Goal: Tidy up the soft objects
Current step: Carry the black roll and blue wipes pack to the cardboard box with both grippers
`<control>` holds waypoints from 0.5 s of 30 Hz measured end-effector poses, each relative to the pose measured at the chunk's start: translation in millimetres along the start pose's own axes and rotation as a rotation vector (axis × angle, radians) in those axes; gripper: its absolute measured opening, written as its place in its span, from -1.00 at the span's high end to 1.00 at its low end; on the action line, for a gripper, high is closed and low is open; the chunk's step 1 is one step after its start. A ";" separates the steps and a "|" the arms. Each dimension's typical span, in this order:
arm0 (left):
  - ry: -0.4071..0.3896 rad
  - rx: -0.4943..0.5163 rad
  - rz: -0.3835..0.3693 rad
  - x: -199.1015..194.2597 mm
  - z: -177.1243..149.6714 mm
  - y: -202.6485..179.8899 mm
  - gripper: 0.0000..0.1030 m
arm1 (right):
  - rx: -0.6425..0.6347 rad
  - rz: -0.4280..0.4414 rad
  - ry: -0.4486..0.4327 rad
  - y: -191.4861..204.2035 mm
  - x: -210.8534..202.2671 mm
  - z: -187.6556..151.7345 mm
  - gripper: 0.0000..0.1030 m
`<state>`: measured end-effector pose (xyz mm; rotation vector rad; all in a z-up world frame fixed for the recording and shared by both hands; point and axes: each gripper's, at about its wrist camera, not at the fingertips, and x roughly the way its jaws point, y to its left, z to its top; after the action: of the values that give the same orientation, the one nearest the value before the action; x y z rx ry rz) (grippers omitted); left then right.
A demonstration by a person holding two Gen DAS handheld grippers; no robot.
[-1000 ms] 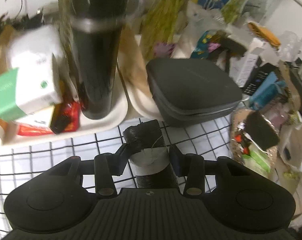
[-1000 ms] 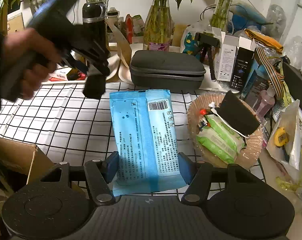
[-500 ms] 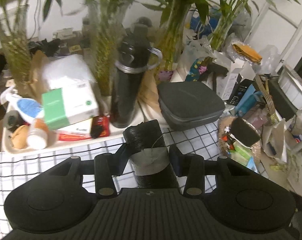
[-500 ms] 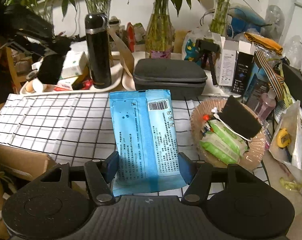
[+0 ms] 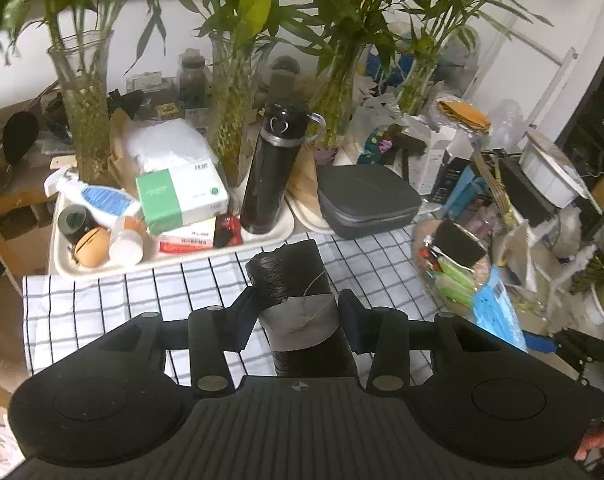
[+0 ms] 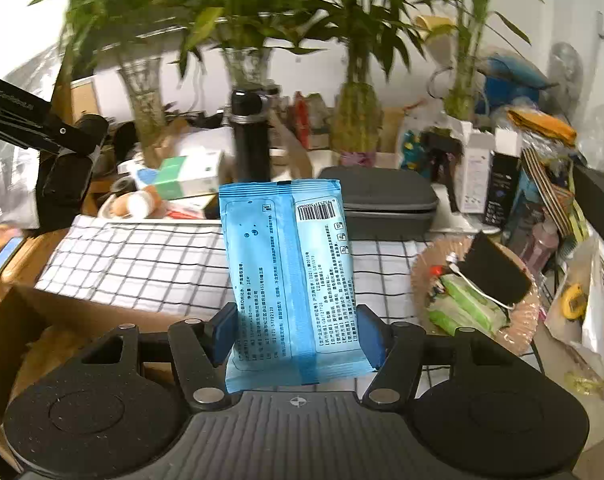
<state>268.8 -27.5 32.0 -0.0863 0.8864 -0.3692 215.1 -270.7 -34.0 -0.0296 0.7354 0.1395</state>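
In the left wrist view my left gripper (image 5: 298, 312) is shut on a black roll (image 5: 290, 276) with a grey tape band, held above the checked cloth (image 5: 114, 304). The right wrist view shows my right gripper (image 6: 298, 332) shut on a flat blue packet (image 6: 286, 256), which hangs clear of the cloth (image 6: 142, 264). That same view catches the left gripper (image 6: 62, 148) high at the left, with the roll (image 6: 64, 188) in it. At the right edge of the left wrist view the blue packet (image 5: 497, 304) shows beside a woven basket (image 5: 421, 236).
The woven basket (image 6: 525, 332) at the right holds green packs and a black pad. Behind the cloth stand a black bottle (image 5: 274, 172), a grey case (image 5: 365, 200), a white tray (image 5: 62, 264) of small items, and glass vases. A cardboard box (image 6: 30, 320) sits lower left.
My left gripper drew up and back from the black bottle, carrying the roll. My right gripper lifted the blue packet off the cloth.
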 end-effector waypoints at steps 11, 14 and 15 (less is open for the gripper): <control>0.007 0.018 -0.040 -47.6 -49.1 3.1 0.17 | -0.049 0.093 -0.002 34.2 -40.6 -2.0 -0.26; 0.021 0.009 -0.055 -52.9 -63.7 4.6 0.17 | -0.051 0.099 -0.007 38.5 -48.9 -3.2 -0.26; 0.029 0.005 -0.057 -53.5 -68.9 5.2 0.17 | -0.050 0.102 -0.009 39.0 -52.0 -4.0 -0.26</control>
<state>186.5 1.5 26.8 -0.1020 0.9124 -0.4272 169.0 -238.4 -1.3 -0.0398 0.7245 0.2550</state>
